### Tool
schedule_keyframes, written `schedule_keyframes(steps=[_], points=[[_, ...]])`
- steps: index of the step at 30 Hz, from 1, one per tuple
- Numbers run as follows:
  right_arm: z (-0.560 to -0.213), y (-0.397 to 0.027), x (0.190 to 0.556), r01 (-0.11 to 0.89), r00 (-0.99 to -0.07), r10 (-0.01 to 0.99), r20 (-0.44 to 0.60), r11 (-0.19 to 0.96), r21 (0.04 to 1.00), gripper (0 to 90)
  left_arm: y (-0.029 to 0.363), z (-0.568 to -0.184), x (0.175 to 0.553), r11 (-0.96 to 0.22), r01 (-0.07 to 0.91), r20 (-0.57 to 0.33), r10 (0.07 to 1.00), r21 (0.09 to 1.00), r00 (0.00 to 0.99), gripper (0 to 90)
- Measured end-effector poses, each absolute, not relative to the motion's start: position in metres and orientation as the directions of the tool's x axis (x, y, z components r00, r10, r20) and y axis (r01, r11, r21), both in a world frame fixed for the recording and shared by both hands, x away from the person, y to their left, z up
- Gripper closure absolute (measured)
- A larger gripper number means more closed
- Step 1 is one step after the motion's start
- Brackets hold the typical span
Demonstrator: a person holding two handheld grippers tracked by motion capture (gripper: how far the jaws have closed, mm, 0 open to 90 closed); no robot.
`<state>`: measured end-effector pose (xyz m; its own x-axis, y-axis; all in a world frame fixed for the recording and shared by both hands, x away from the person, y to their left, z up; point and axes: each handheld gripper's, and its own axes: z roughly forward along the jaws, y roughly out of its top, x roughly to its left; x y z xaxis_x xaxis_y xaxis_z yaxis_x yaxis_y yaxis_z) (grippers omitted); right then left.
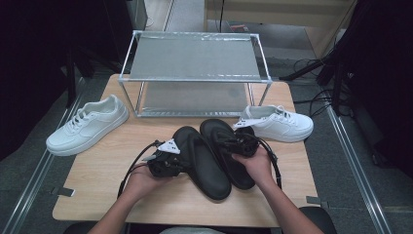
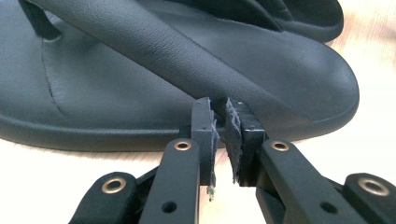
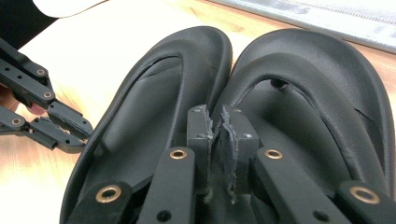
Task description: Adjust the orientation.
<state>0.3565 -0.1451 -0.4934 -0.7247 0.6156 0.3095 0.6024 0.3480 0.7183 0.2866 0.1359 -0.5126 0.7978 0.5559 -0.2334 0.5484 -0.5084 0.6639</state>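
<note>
- The two black sandals (image 1: 214,153) lie side by side at the centre of the counter (image 1: 97,185) — below the metal rack (image 1: 195,73).
- The left tool (image 2: 223,119) is nearly closed, empty, at the left sandal's (image 1: 202,161) edge.
- The right tool (image 3: 219,122) — nearly closed too — grips nothing, over the right sandal (image 1: 229,148).

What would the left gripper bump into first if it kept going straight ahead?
Most likely the strap of the nearer black sandal. The left gripper points right at it and looks almost touching, though depth is hard to judge.
</note>
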Motion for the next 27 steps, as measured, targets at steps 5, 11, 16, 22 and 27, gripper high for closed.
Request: schedule_keyframes(steps=[5, 11, 16, 22, 27], points=[[-0.489, -0.149, 0.352, 0.591, -0.725, 0.622, 0.294, 0.343, 0.73, 72.1, 0.147, -0.503, 0.289, -0.455, 0.567, -0.263, 0.572, 0.687, 0.777, 75.8], [-0.491, -0.151, 0.342, 0.585, -0.722, 0.629, 0.287, 0.334, 0.739, 54.7, 0.159, -0.49, 0.296, -0.387, 0.611, -0.317, 0.597, 0.691, 0.737, 57.3], [-0.499, -0.146, 0.334, 0.572, -0.726, 0.63, 0.275, 0.332, 0.75, 46.4, 0.167, -0.486, 0.3, -0.398, 0.61, -0.293, 0.615, 0.685, 0.732, 45.3], [-0.508, -0.139, 0.33, 0.577, -0.718, 0.642, 0.268, 0.335, 0.745, 45.3, 0.172, -0.48, 0.309, -0.401, 0.618, -0.285, 0.632, 0.676, 0.721, 41.4], [-0.512, -0.133, 0.327, 0.567, -0.72, 0.652, 0.237, 0.358, 0.742, 44.9, 0.171, -0.473, 0.317, -0.402, 0.61, -0.279, 0.628, 0.683, 0.726, 40.9]])
